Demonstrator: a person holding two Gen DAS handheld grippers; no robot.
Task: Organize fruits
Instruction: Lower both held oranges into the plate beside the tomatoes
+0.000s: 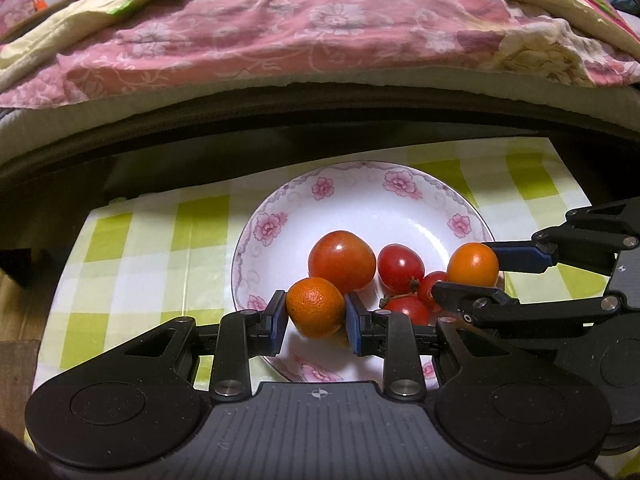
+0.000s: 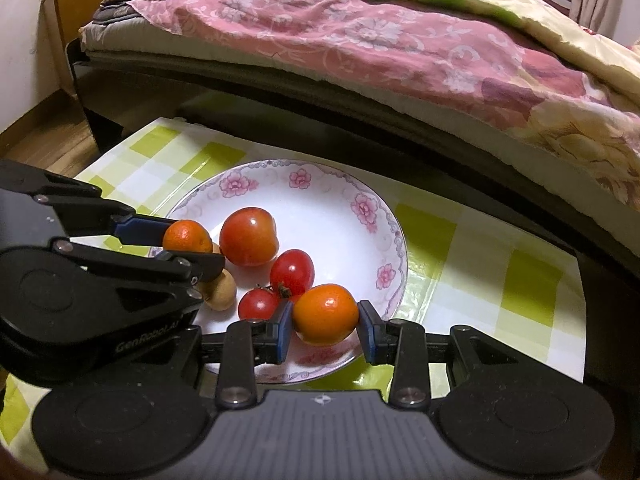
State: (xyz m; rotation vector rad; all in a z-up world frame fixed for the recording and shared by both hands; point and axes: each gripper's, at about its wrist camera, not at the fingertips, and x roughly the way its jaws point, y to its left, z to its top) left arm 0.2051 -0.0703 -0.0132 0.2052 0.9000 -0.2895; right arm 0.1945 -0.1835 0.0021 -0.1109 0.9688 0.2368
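A white plate with pink flowers (image 1: 360, 200) (image 2: 332, 208) sits on a green checked cloth. It holds a large tomato (image 1: 342, 260) (image 2: 249, 236), several small red tomatoes (image 1: 401, 267) (image 2: 292, 272) and two tan longans (image 2: 219, 294). My left gripper (image 1: 316, 314) (image 2: 188, 246) is shut on a rough orange mandarin (image 1: 315, 313) (image 2: 187, 237) over the plate's near-left edge. My right gripper (image 2: 325, 316) (image 1: 472, 276) has its pads around a smooth orange mandarin (image 2: 326, 314) (image 1: 473, 265) over the plate's right edge; the right pad shows a thin gap.
The small table's green checked cloth (image 1: 152, 248) (image 2: 500, 280) extends on both sides of the plate. A bed with a dark frame (image 1: 320, 120) and pink floral bedding (image 2: 380, 40) stands right behind the table. Wooden floor (image 2: 48, 128) lies at the left.
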